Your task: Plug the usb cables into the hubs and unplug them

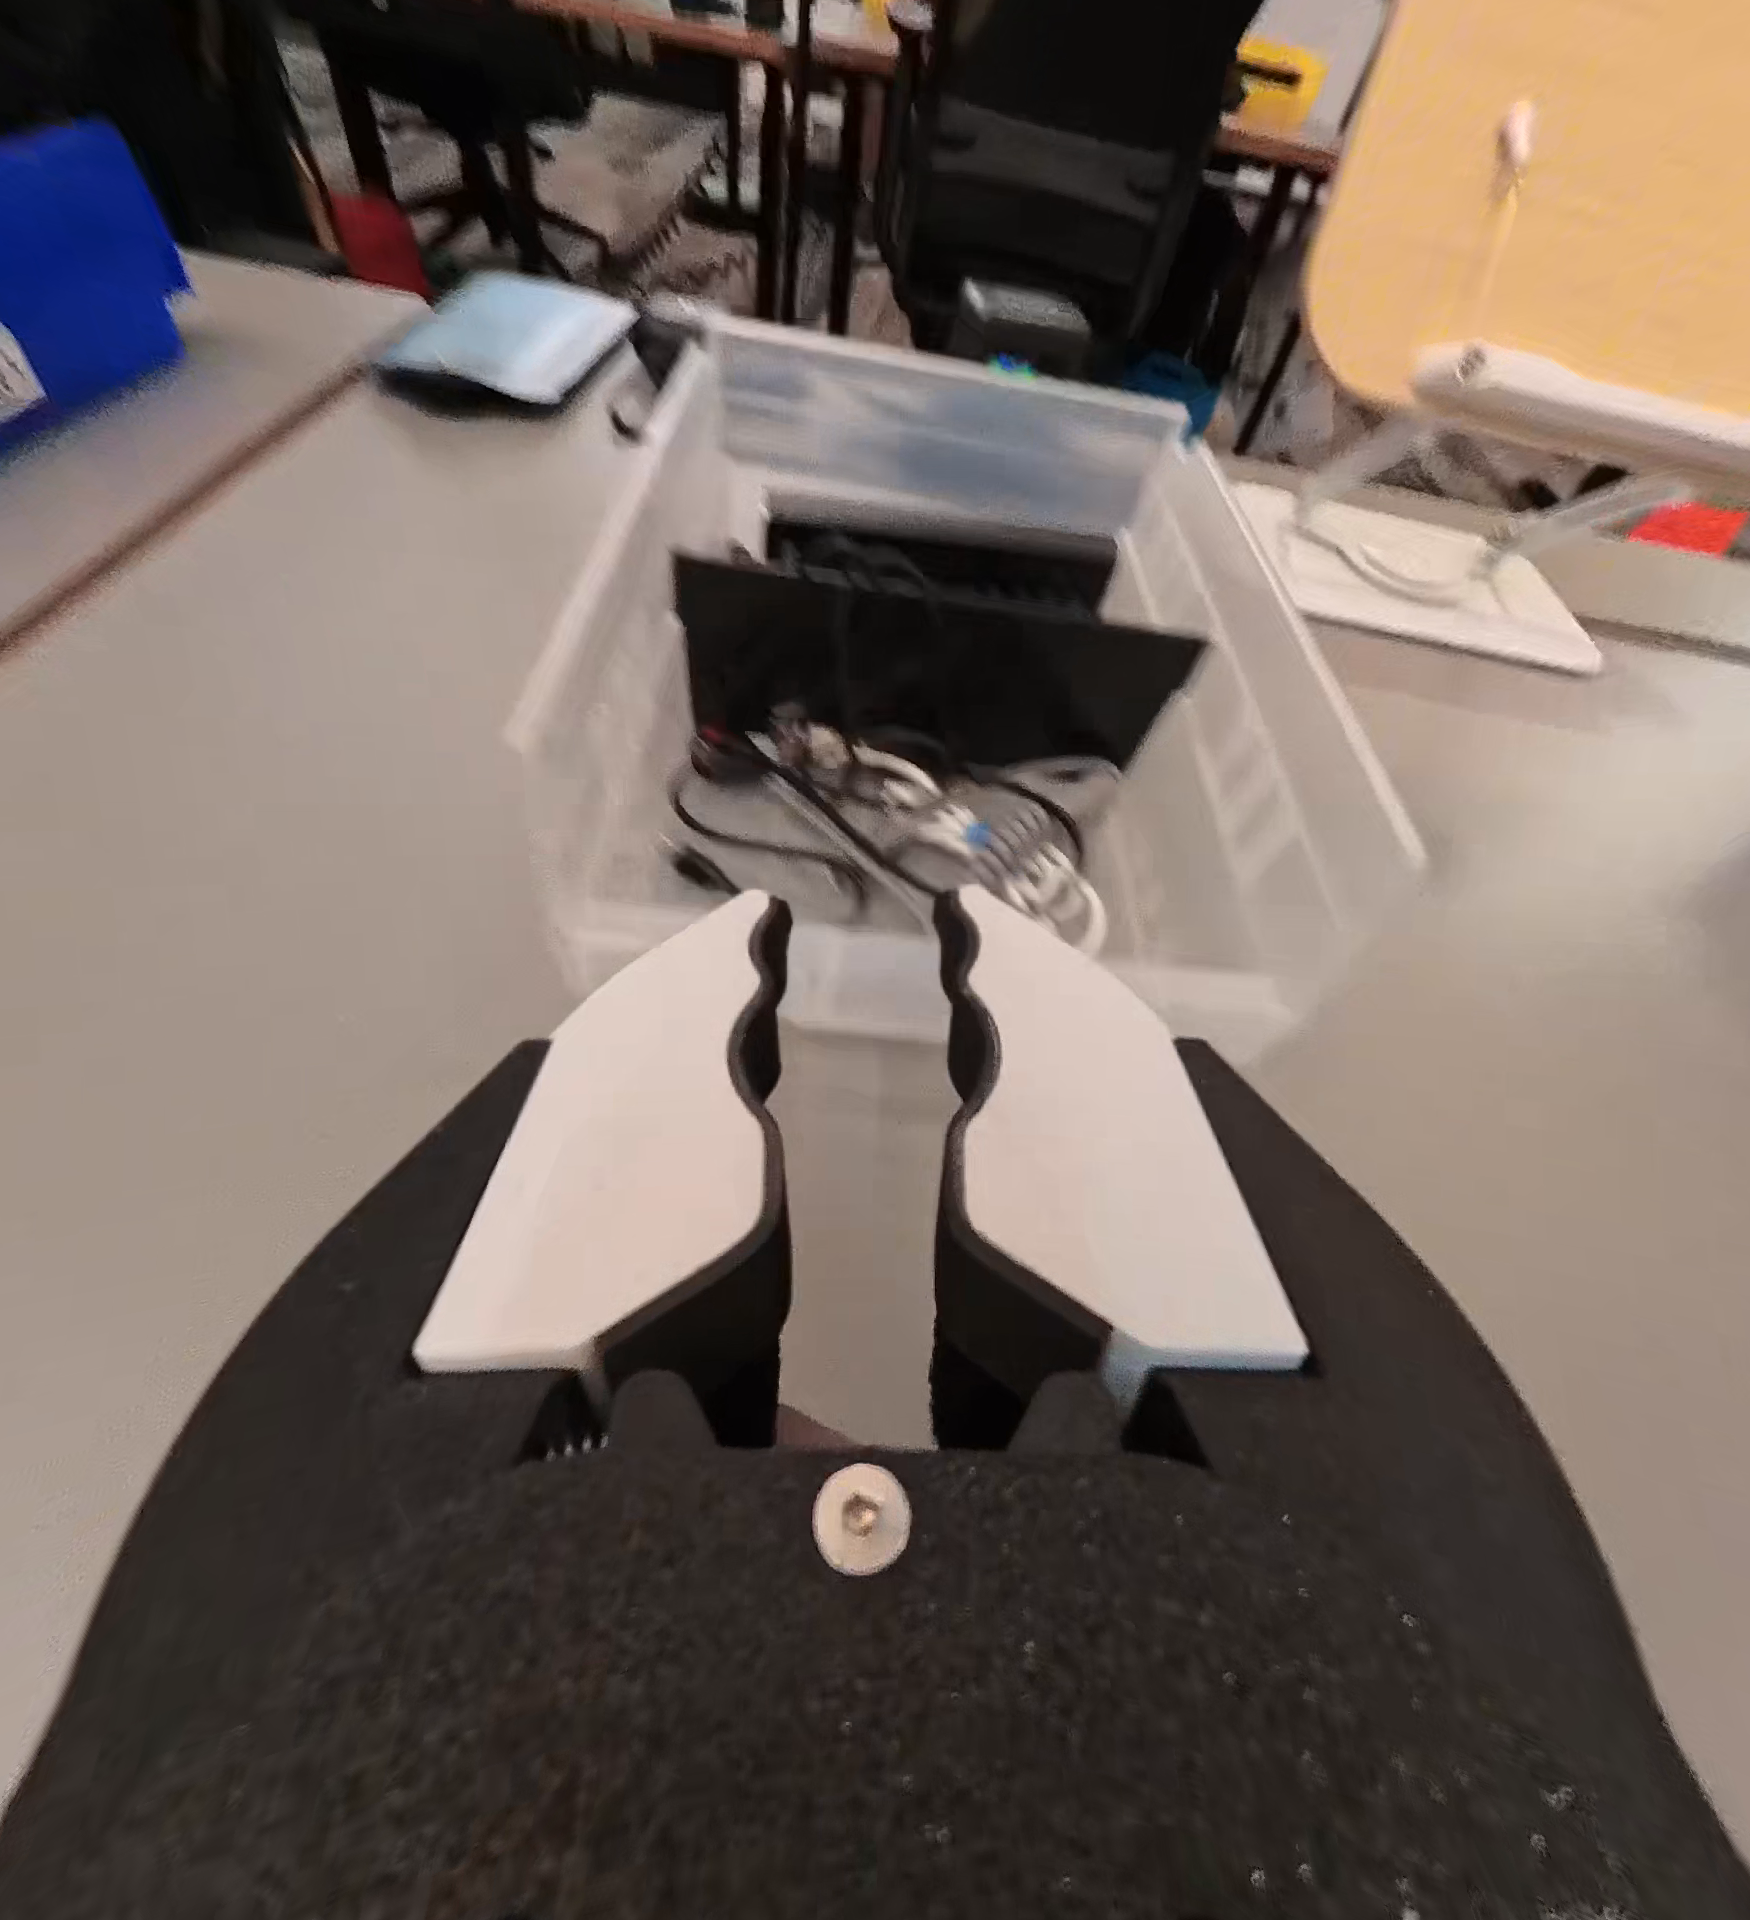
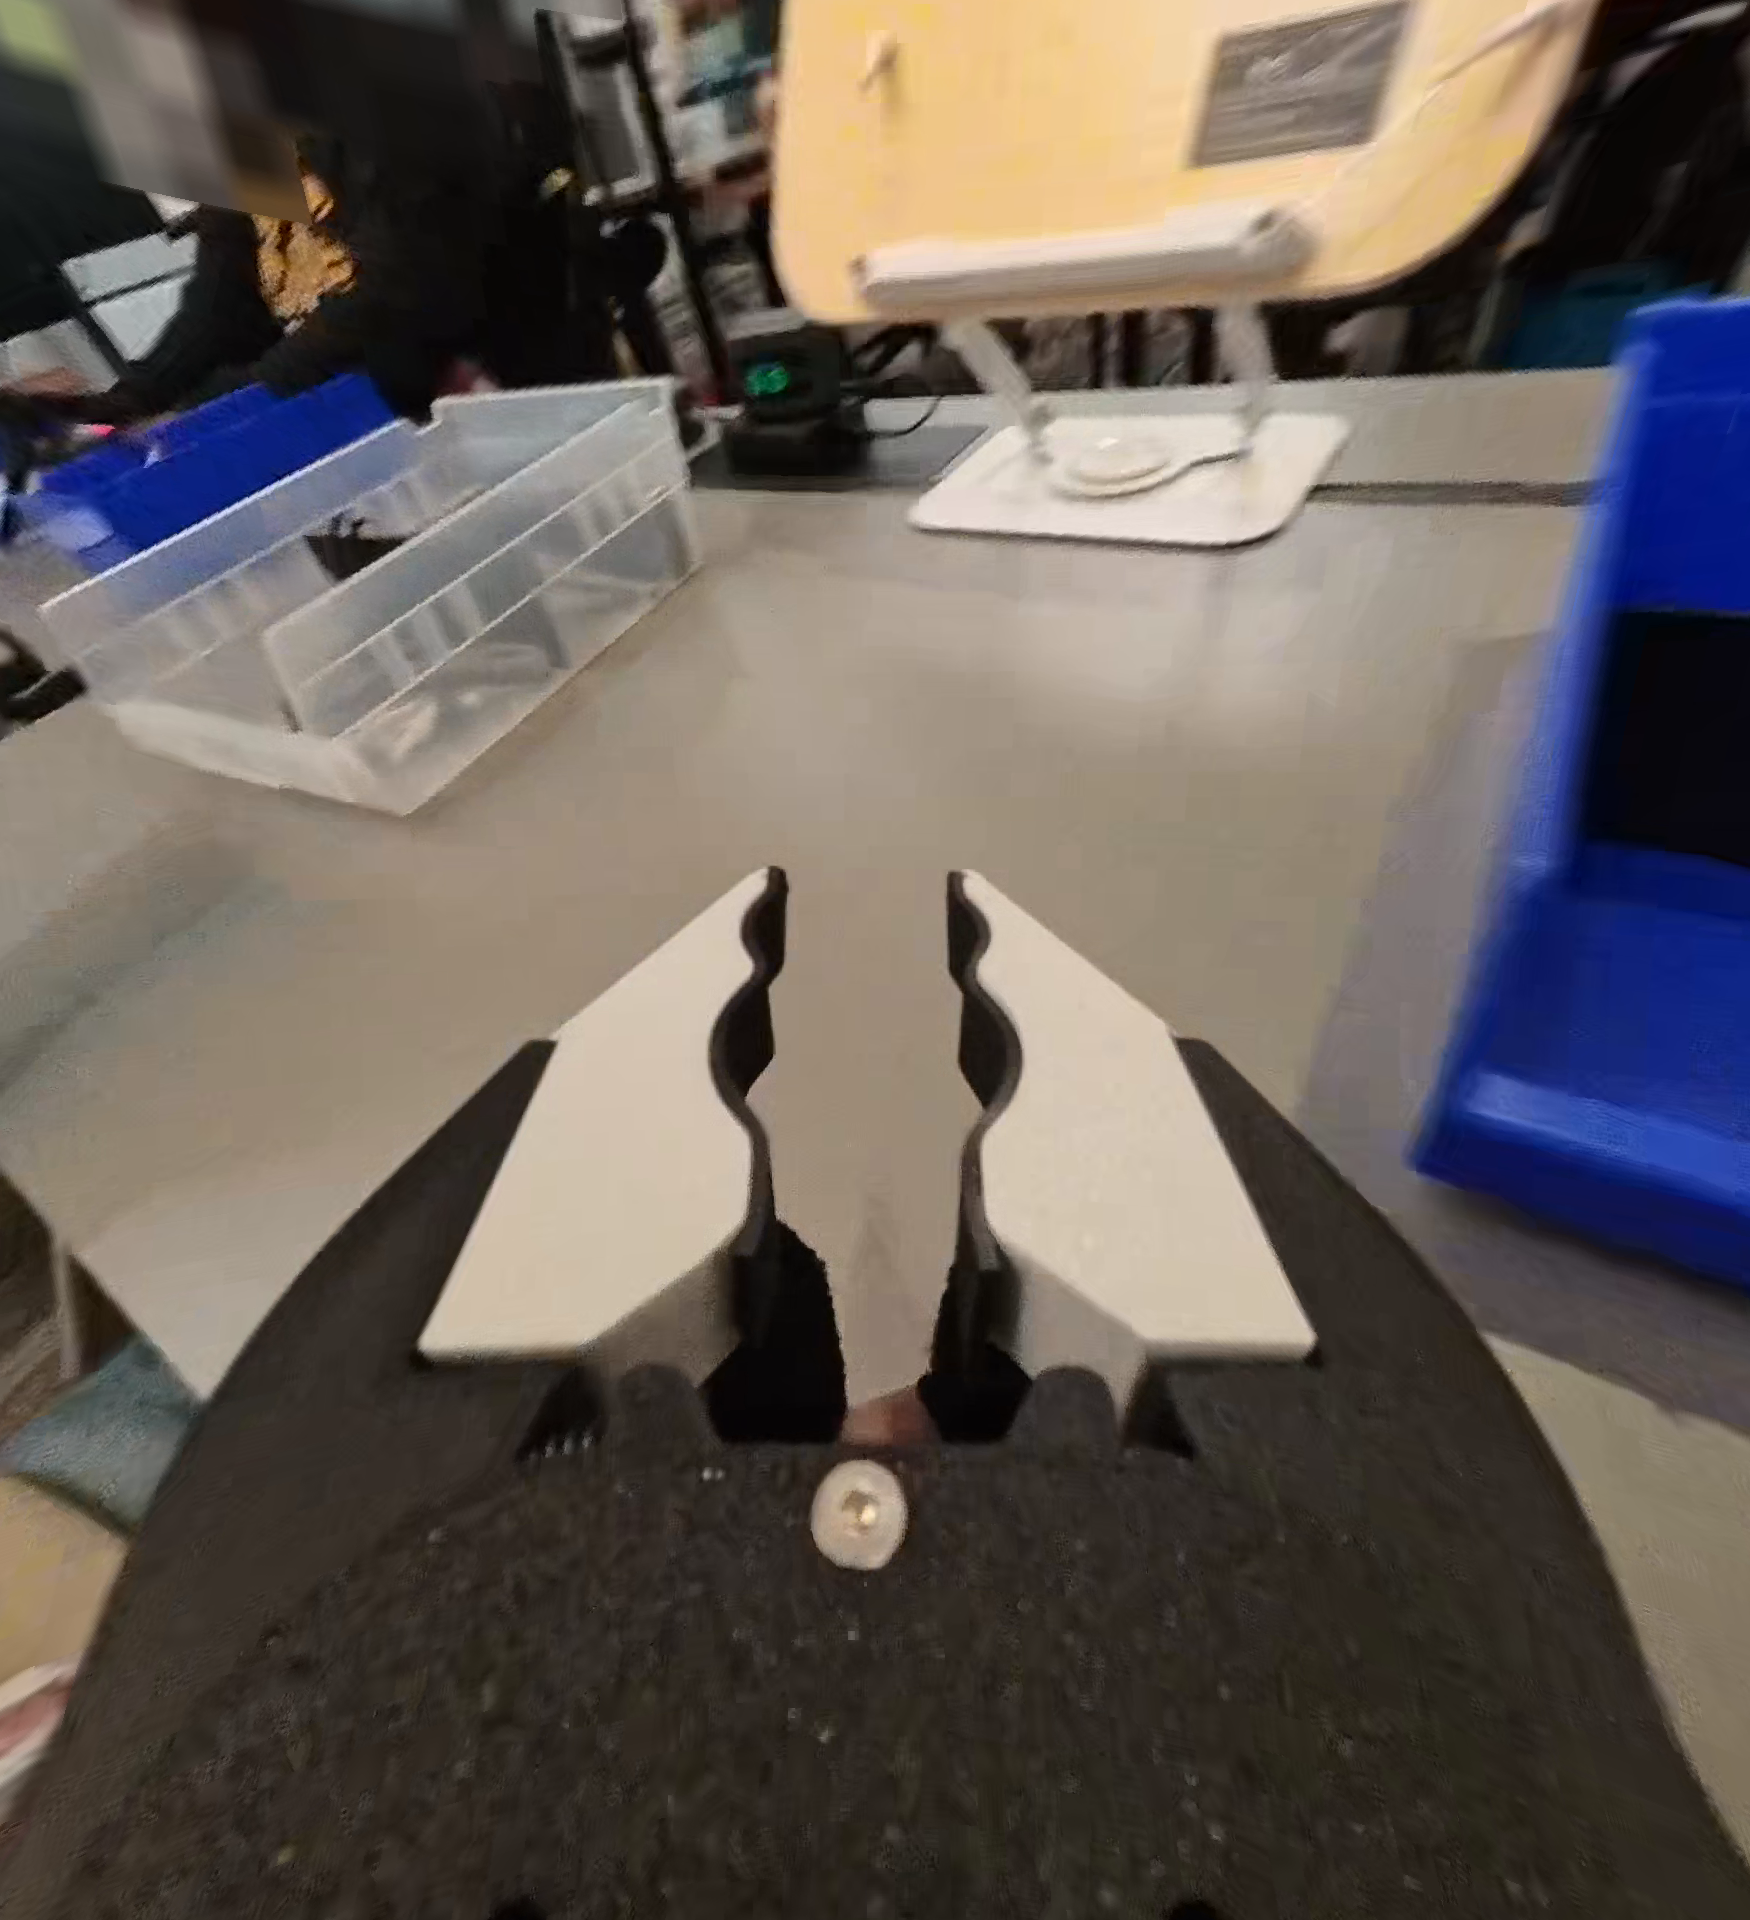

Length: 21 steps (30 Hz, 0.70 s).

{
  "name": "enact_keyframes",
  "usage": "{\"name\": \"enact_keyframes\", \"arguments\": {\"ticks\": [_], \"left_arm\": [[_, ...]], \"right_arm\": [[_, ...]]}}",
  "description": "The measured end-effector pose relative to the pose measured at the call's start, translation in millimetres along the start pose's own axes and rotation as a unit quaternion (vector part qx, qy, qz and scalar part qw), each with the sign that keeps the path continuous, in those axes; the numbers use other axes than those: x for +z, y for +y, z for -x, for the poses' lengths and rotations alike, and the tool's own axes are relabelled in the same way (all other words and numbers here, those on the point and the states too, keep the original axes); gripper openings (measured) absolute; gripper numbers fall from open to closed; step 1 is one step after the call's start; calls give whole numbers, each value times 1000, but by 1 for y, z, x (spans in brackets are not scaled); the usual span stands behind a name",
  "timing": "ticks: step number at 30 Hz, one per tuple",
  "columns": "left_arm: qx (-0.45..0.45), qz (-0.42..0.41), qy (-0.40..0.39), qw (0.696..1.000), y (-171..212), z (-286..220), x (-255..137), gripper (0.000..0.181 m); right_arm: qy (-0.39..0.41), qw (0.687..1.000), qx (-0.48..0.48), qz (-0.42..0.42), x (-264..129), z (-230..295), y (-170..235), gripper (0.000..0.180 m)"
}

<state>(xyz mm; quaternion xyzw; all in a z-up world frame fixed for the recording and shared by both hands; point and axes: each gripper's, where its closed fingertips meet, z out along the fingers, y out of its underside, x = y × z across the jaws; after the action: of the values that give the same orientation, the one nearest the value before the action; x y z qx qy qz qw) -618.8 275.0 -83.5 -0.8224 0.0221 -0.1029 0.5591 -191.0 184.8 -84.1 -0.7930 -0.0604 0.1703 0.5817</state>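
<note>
On the grey table (image 1: 227, 831), a clear bin (image 1: 1255, 727) holds tangled cables (image 1: 881, 821).

Two hand-held grippers of the same make, black and white.

The left gripper (image 1: 863, 909) has a wide black body with a rough, grainy surface that curves outward on both sides. One silver screw (image 1: 862, 1522) with a hex socket sits in the middle near the front edge. Its two fingers (image 1: 632, 1143) are flat and white on top, pointed at the tip, with black wavy inner edges. The right gripper (image 2: 863, 883) looks the same: black grainy body, one silver screw (image 2: 858, 1510), pale fingers (image 2: 622, 1153) with black wavy inner edges.
</note>
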Motion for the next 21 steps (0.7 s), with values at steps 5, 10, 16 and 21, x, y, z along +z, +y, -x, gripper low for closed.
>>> {"name": "enact_keyframes", "arguments": {"ticks": [5,10,16,21], "left_arm": [[-14,28,28,999,52,-55,-25,27],[75,24,41,996,50,-62,-19,24],[76,30,50,995,56,-60,-17,25],[59,18,42,997,48,-48,-8,25]], "right_arm": [[196,979,-7,-62,-87,-134,10,31],[287,956,-26,-48,-122,-177,4,36],[258,966,-18,-30,-117,-158,17,35],[283,956,-78,-17,-100,-168,16,33]]}}
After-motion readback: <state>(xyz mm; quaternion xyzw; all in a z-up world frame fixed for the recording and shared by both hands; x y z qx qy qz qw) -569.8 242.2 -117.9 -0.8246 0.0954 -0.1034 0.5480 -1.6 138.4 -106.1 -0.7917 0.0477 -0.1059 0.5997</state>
